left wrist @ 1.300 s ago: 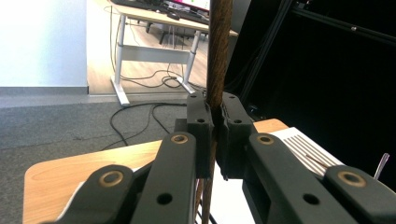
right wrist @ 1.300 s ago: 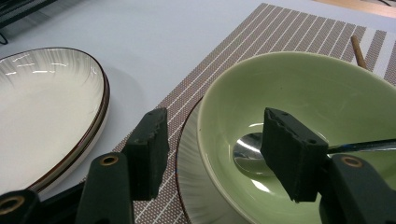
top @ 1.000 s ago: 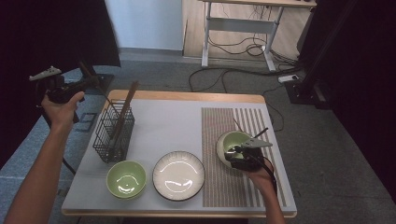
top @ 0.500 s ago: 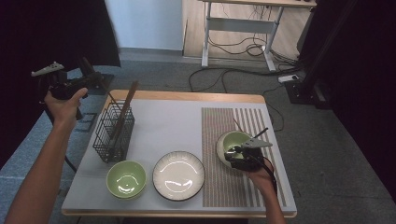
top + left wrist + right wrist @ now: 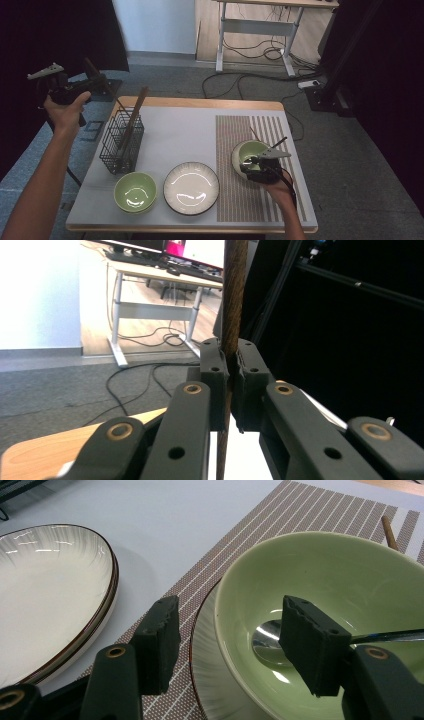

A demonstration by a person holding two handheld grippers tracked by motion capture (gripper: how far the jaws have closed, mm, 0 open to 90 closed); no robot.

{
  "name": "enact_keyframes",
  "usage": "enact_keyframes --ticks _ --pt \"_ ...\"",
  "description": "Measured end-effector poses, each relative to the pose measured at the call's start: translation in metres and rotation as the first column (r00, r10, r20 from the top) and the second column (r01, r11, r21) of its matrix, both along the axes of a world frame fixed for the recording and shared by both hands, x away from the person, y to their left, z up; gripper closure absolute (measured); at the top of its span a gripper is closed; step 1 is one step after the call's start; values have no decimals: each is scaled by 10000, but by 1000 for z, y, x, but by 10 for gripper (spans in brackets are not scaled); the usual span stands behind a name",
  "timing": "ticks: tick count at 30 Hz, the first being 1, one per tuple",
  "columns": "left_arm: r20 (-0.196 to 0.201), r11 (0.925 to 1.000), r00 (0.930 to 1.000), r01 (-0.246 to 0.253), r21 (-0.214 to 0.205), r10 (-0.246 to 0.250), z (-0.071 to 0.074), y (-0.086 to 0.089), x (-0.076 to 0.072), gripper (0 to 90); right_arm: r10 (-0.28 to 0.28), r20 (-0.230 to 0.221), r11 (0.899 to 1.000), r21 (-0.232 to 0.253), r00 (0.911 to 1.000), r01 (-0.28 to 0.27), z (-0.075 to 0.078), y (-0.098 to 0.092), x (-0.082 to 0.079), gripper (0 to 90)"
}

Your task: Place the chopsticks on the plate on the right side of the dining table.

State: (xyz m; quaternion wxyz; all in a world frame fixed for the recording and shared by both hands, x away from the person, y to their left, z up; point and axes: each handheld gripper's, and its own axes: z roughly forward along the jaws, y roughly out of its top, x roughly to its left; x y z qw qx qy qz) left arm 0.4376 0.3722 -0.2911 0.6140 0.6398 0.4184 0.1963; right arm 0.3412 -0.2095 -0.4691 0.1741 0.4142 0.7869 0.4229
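My left gripper (image 5: 231, 375) is shut on a dark brown chopstick (image 5: 234, 300) that stands upright between its pads. In the high view that gripper (image 5: 92, 81) is held up beyond the table's far left corner, with the chopstick (image 5: 95, 72) slanting through it. My right gripper (image 5: 227, 635) is open and astride the near rim of a green bowl (image 5: 325, 580), one jaw outside and one inside. A metal spoon (image 5: 270, 640) lies in this bowl, which sits on a small plate (image 5: 205, 645). In the high view the right gripper (image 5: 252, 162) and this bowl (image 5: 250, 150) are on the striped placemat (image 5: 240, 200).
A black wire basket (image 5: 121, 142) with a brown stick (image 5: 135, 115) leaning in it stands at the table's left. A second green bowl (image 5: 135, 191) and a white plate (image 5: 191, 187) sit along the front edge. Another chopstick (image 5: 254, 134) lies on the mat behind the right bowl.
The left hand has drifted slightly up and left with the chopstick still gripped. The right hand and the bowl have kept still.
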Motion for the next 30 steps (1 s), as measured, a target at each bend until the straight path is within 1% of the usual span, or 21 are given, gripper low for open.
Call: enact_keyframes --ticks 3,5,11,17,22,27,30 --pt "-30 9998 9999 139 -116 -139 -1 -3 0 847 4 5 10000 -13 10000 -4 0 0 0 412" --pt "-105 9997 9997 223 36 -223 -3 -7 2 846 15 6 10000 -37 10000 -15 0 1 0 412" --pt "-243 9993 9990 375 -1 -375 -9 -13 5 846 33 -1 10000 -51 10000 -33 0 1 0 412" --pt "-375 9978 9971 660 26 -659 -15 -22 7 846 17 64 10000 -51 10000 -17 0 0 0 413" --pt "-421 9960 9953 880 159 -873 -18 -31 7 847 38 72 10000 -47 10000 -37 0 0 0 412" --pt "-508 9946 9935 1026 120 -1019 -25 -38 6 846 20 107 10000 6 9999 -20 1 0 0 412" --pt "-565 9936 9923 1113 172 -1101 -28 -42 4 846 14 139 10000 11 9999 -14 2 0 -1 413"
